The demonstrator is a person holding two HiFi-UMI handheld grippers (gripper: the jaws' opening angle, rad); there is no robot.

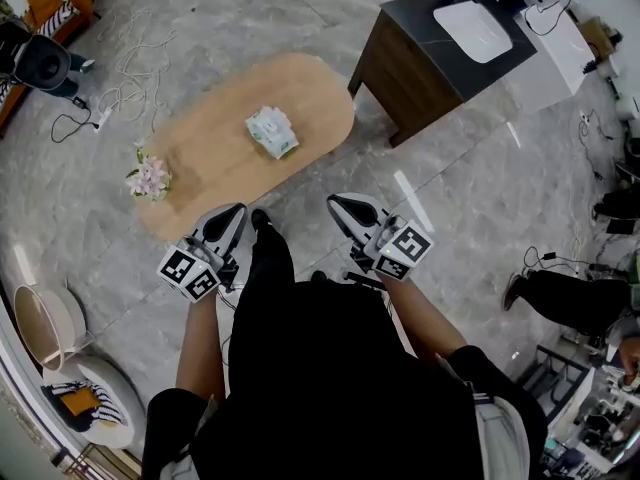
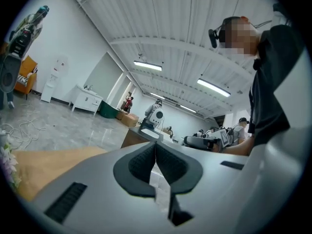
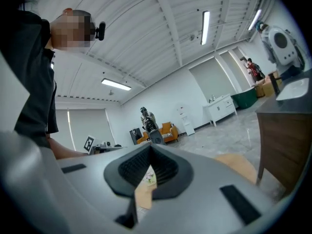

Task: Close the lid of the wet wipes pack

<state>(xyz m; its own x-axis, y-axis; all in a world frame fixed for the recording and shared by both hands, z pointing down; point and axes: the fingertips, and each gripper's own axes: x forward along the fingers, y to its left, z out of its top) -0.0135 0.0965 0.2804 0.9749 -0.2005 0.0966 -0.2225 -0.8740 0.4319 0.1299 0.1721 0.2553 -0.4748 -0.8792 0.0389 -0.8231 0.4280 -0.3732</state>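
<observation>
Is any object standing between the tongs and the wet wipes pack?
Nothing visible does. Only floor and bare table lie between the left tongs, the right tongs and the wet wipes pack; the flowers sit aside at the left.

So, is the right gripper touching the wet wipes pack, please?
Apart: the head view shows the right gripper over the floor, clear of the wet wipes pack.

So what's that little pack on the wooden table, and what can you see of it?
The pack is small, rectangular and soft-looking, pale green and white, with print too small to read. It lies flat and askew on the oval wooden table, right of its middle, far from the flowers at the left end. Nothing touches it: the left gripper and right gripper are held away from it. Whether its lid is open cannot be told.
</observation>
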